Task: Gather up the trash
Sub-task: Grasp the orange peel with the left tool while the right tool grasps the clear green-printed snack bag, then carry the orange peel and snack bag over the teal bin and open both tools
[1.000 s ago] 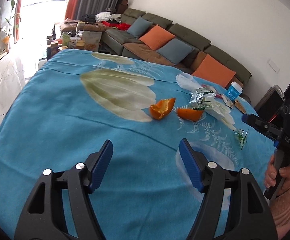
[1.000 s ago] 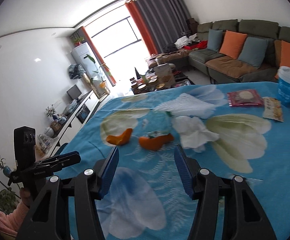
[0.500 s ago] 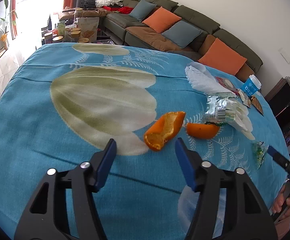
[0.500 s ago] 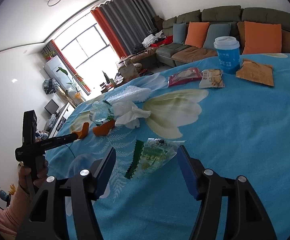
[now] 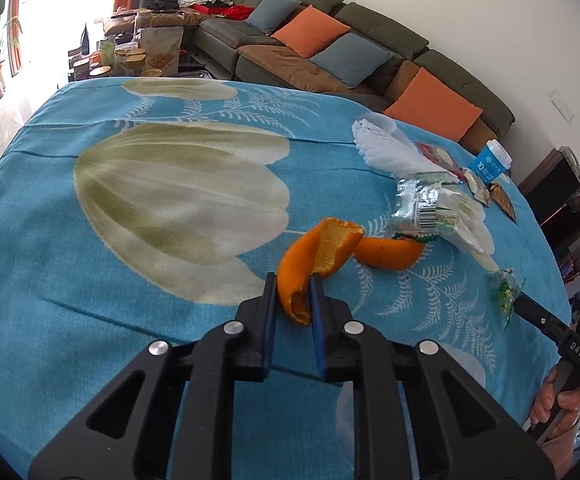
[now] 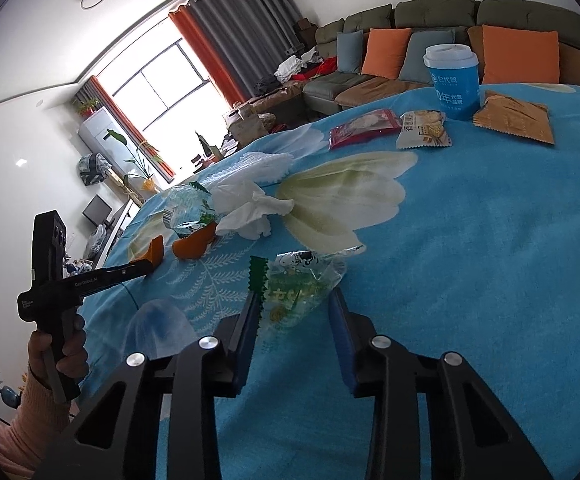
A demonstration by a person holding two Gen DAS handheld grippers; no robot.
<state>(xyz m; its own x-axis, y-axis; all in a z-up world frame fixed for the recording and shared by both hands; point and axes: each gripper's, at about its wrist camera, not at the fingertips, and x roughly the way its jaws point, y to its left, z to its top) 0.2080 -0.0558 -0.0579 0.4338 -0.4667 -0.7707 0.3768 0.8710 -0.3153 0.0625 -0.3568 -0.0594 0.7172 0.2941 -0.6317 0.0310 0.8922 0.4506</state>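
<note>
My left gripper (image 5: 293, 300) is shut on the near end of an orange peel (image 5: 318, 256) lying on the blue flowered tablecloth (image 5: 129, 280). A second orange peel (image 5: 388, 254) lies just right of it, beside a silver-green wrapper (image 5: 418, 204) and crumpled white tissue (image 5: 466, 220). My right gripper (image 6: 296, 312) is open around a clear green-printed wrapper (image 6: 298, 280), its jaws on either side of it. The left gripper also shows in the right wrist view (image 6: 145, 266), with the peel (image 6: 155, 250) in it.
At the table's far side stand a blue paper cup (image 6: 454, 80), a red snack packet (image 6: 364, 128), a cracker packet (image 6: 424, 128) and a brown packet (image 6: 516, 118). A white foam net (image 5: 386, 148) lies beyond the tissue. A sofa (image 5: 330, 48) stands behind the table.
My left gripper moved forward and closed on the orange peel. My right gripper moved closer to the clear wrapper, which now sits between its jaws.
</note>
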